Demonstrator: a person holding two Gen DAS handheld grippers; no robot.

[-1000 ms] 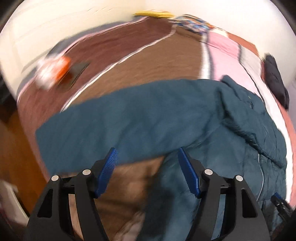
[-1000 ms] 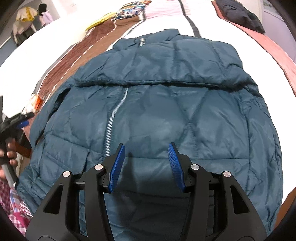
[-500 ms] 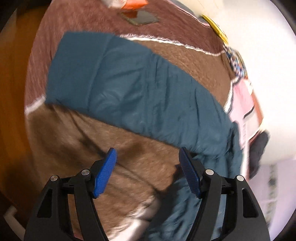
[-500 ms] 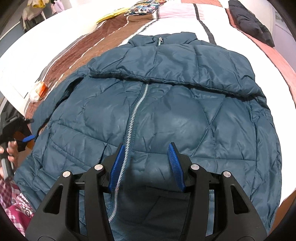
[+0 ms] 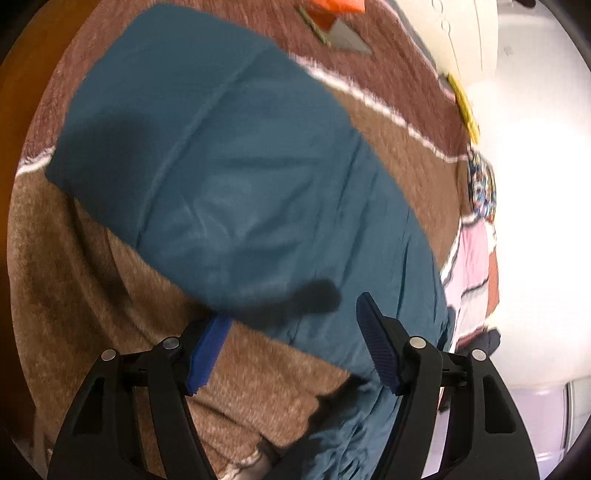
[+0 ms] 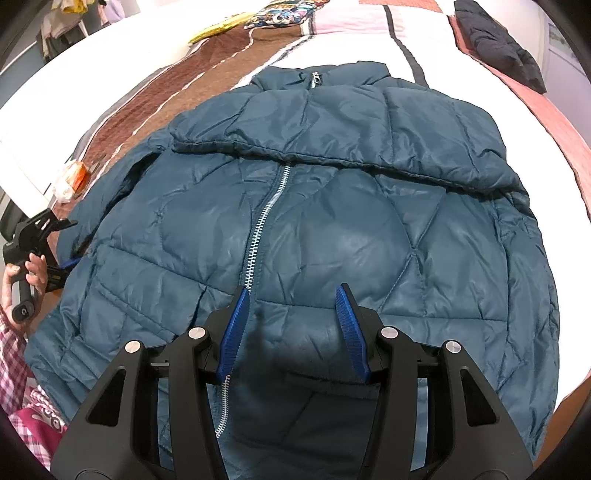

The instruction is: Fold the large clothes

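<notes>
Teal padded jacket [image 6: 332,206] lies zipped and flat on the bed [image 5: 122,295]; left gripper [image 5: 284,332], jaws closing, straddles its outstretched sleeve [image 5: 221,166] just ahead, so pinch the edge fully before folding inward; right gripper [image 6: 291,325] hovers parted, holding nothing, above the hem.

No text, label, brand, number or sign can be read in either view. The patterned cloth [image 6: 284,14] at the far end of the bed and the orange-and-white packet [image 6: 72,177] carry markings, but they are too small and blurred to read.
</notes>
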